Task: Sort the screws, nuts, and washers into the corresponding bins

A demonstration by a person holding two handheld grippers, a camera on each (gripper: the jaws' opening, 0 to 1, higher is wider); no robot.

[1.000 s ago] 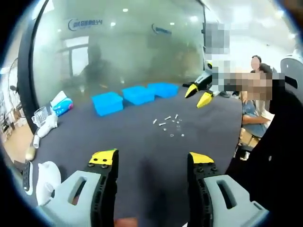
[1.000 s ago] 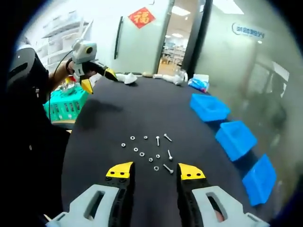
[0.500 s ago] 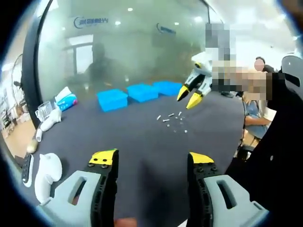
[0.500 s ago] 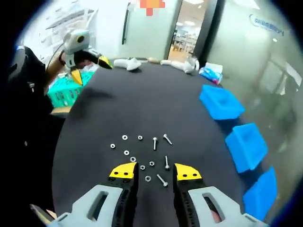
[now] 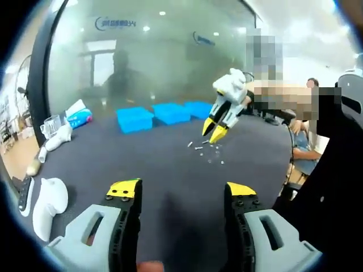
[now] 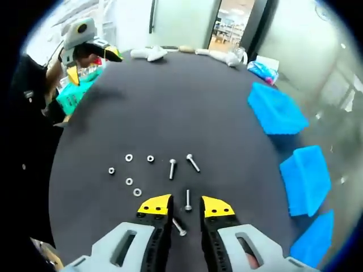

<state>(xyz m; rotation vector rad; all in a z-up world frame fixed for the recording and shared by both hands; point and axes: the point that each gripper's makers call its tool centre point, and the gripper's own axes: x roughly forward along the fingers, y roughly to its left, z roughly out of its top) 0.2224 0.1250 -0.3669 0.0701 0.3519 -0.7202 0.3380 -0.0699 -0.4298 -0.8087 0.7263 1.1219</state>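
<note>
Right gripper (image 6: 186, 204) jaws narrowly parted, straddling one screw (image 6: 188, 199). Left gripper (image 5: 181, 190) wide, empty. Three blue bins (image 6: 276, 109) at 3 o'clock.

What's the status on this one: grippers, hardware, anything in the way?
Right gripper low over the scattered hardware, a screw between its open jaws. Left gripper open, hanging back. Blue bins unobstructed.

The right tool (image 5: 214, 129) hangs over the scattered hardware (image 5: 206, 152), apparently just above it.
</note>
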